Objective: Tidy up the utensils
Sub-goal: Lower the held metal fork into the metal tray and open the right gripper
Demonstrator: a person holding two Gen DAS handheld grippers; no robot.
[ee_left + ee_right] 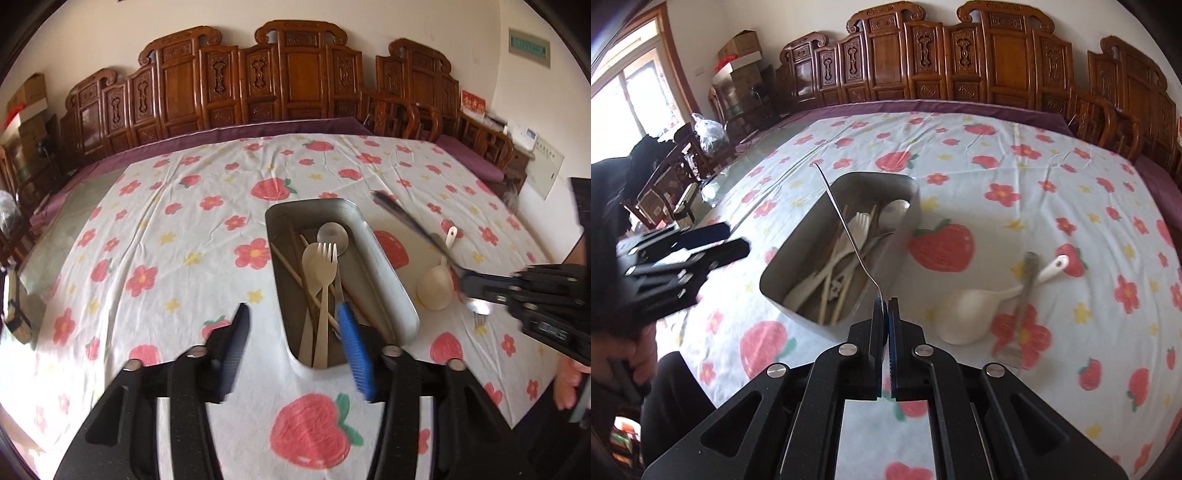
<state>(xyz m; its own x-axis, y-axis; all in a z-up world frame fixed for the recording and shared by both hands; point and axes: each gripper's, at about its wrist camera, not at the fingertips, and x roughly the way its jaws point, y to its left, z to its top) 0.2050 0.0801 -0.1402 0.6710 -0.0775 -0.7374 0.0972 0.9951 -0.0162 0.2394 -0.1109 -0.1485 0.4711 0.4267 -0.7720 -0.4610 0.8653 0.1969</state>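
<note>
Carrying a metal spoon (pixel 849 229) clamped by its bowl in my right gripper (pixel 885 314), handle over the tray (pixel 912 184); left gripper (pixel 291 343) apart, idle. Next: lower, release w/ care.

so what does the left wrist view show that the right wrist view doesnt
Only the left wrist view shows the open left claw from behind, its blue pad at the tin's near end, and a red box by the far wall.

Only the right wrist view shows a window, a plastic bag, and the whole metal fork lying across the white ladle.

Both show the metal tin holding pale utensils and chopsticks, the strawberry cloth, and the right claw shut on a metal spoon.
</note>
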